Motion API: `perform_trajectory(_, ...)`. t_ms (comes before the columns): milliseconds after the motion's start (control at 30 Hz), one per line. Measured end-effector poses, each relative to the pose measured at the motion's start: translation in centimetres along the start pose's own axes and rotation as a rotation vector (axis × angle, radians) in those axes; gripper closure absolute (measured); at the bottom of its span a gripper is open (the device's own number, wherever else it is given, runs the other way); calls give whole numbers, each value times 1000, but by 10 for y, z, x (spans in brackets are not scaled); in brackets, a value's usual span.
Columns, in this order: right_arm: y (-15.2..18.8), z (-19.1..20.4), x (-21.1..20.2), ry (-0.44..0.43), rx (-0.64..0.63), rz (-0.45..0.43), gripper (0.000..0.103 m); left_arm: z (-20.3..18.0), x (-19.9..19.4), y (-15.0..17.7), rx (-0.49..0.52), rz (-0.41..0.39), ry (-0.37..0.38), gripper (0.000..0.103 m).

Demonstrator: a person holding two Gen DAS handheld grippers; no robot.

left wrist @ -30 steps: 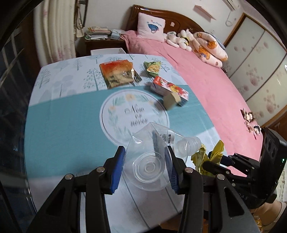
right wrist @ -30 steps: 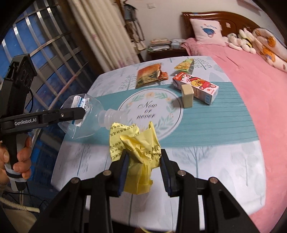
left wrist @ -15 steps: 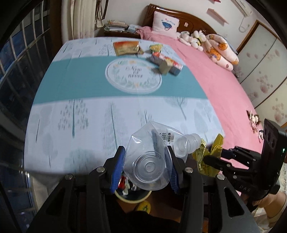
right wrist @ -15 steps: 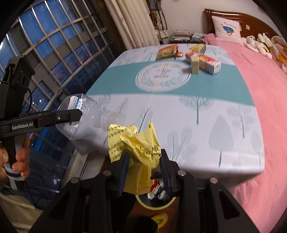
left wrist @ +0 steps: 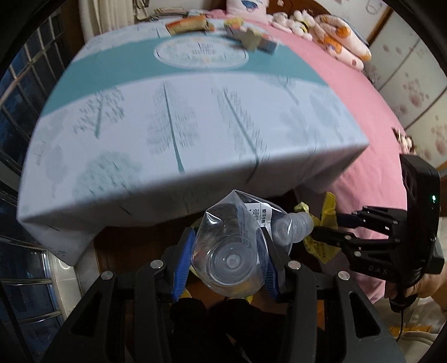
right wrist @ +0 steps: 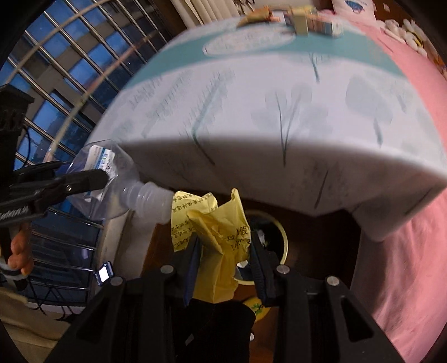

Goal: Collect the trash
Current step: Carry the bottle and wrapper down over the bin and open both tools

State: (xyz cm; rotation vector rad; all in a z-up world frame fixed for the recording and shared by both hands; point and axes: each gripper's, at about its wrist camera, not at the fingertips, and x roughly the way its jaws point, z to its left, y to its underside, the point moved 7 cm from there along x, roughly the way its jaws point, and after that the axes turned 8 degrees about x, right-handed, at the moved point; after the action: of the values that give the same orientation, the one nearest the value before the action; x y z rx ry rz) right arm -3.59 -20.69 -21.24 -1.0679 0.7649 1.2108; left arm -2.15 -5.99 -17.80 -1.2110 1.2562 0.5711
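My left gripper (left wrist: 227, 261) is shut on a crushed clear plastic bottle (left wrist: 237, 245), held off the table's near edge. The bottle (right wrist: 120, 184) also shows at the left of the right wrist view. My right gripper (right wrist: 225, 251) is shut on a crumpled yellow wrapper (right wrist: 218, 240), held above a round yellow-rimmed trash bin (right wrist: 282, 237) on the floor below the table. The wrapper (left wrist: 318, 237) and the right gripper (left wrist: 339, 223) show at the right of the left wrist view. More trash, an orange packet (left wrist: 187, 23) and small cartons (left wrist: 251, 40), lies at the table's far end.
The table (left wrist: 181, 117) has a pale blue and teal tree-print cloth that hangs over its near edge. A pink bed (left wrist: 354, 92) runs along the right. Barred windows (right wrist: 64, 64) are on the left. A small lit device (right wrist: 104, 273) lies on the floor.
Both grippers have pulled back off the table and dropped below its near edge, still holding the bottle and the wrapper. The trash bin has come into view under them.
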Motion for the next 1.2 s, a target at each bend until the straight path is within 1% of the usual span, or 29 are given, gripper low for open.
perform_trajectory(100, 13, -12, 34, 25, 34, 25, 69, 0, 36, 16, 34, 25, 0, 60)
perform_trajectory(300, 33, -41, 104, 69, 111, 59, 69, 10, 109, 38, 36, 69, 40, 60)
perform_trajectory(333, 35, -46, 115, 74, 122, 67, 69, 11, 127, 42, 46, 76, 49, 60)
perform_trajectory(467, 42, -59, 156, 95, 141, 84, 68, 13, 177, 56, 84, 96, 52, 60)
perform_trajectory(600, 49, -71, 191, 102, 164, 100, 67, 13, 212, 67, 116, 111, 55, 59)
perform_trajectory(633, 51, -74, 198, 107, 170, 103, 66, 12, 220, 70, 132, 112, 47, 57)
perform_trajectory(667, 50, -77, 202, 105, 174, 106, 63, 12, 225, 72, 142, 115, 37, 54)
perform_trajectory(700, 50, -76, 207, 99, 179, 108, 61, 11, 231, 74, 149, 120, 25, 44)
perform_trajectory(733, 53, -77, 210, 92, 181, 108, 55, 11, 235, 75, 153, 118, 18, 39)
perform_trajectory(767, 54, -77, 214, 87, 182, 110, 49, 10, 238, 78, 153, 114, 13, 39)
perform_trajectory(800, 55, -75, 218, 85, 178, 113, 48, 11, 239, 80, 151, 112, 11, 36)
perform_trajectory(833, 57, -74, 220, 87, 173, 115, 47, 11, 241, 80, 144, 112, 13, 30)
perform_trajectory(900, 58, -73, 221, 91, 166, 122, 47, 12, 242, 82, 133, 110, 4, 24)
perform_trajectory(1033, 57, -69, 215, 88, 171, 116, 47, 20, 231, 83, 115, 98, -12, 24)
perform_trajectory(1200, 50, -62, 195, 77, 170, 97, 47, 20, 205, 72, 107, 75, -16, 24)
